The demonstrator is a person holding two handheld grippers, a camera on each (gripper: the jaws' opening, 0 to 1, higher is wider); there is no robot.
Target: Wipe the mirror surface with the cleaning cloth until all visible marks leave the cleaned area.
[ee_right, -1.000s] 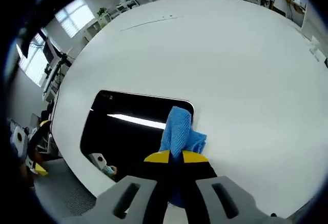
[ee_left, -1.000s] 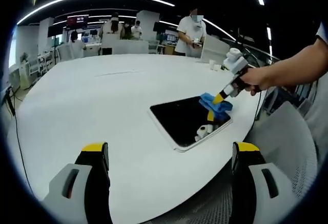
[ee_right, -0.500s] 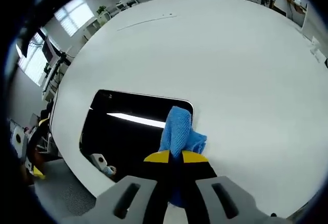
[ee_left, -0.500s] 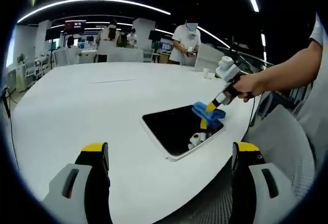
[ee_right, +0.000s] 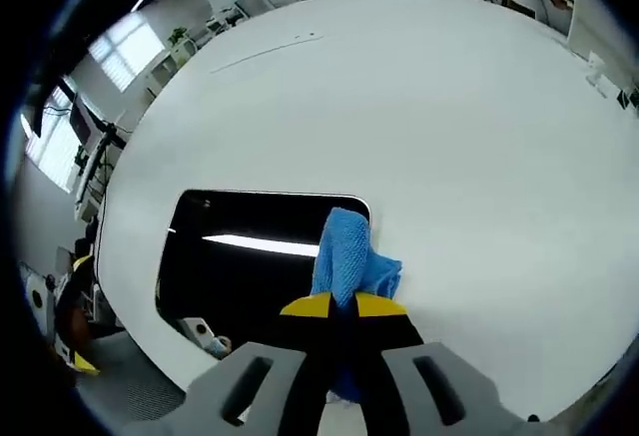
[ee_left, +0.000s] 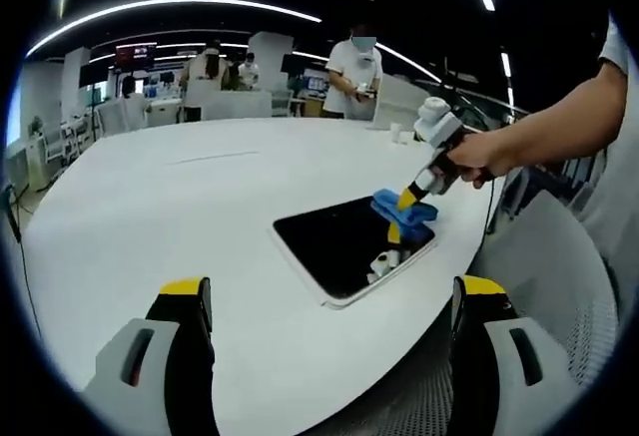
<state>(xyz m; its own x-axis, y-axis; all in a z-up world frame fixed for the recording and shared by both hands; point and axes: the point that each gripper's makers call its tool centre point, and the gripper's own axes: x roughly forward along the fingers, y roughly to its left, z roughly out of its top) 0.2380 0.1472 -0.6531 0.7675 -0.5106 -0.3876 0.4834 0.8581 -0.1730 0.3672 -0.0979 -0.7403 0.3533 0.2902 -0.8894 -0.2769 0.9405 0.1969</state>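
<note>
A dark rectangular mirror point(ee_left: 344, 243) point(ee_right: 240, 266) with a white frame lies flat on the white table point(ee_left: 190, 217), near its edge. My right gripper point(ee_right: 342, 304) point(ee_left: 402, 200) is shut on a blue cleaning cloth point(ee_right: 349, 261) point(ee_left: 401, 209), which rests on the mirror's corner nearest the person's hand. The mirror reflects a ceiling light strip and the gripper. My left gripper point(ee_left: 329, 296) is held open well short of the mirror, above the table's near part, with nothing between its jaws.
The large white table point(ee_right: 449, 127) stretches far beyond the mirror. A person in white point(ee_left: 354, 67) stands at its far side among office desks, with small cups point(ee_left: 396, 134) near that edge. A grey mesh chair point(ee_left: 554, 286) stands right of the table.
The left view has shifted and the mirror sits slightly lower and more central. The right gripper with the cloth stays on the same mirror corner, having barely moved.
</note>
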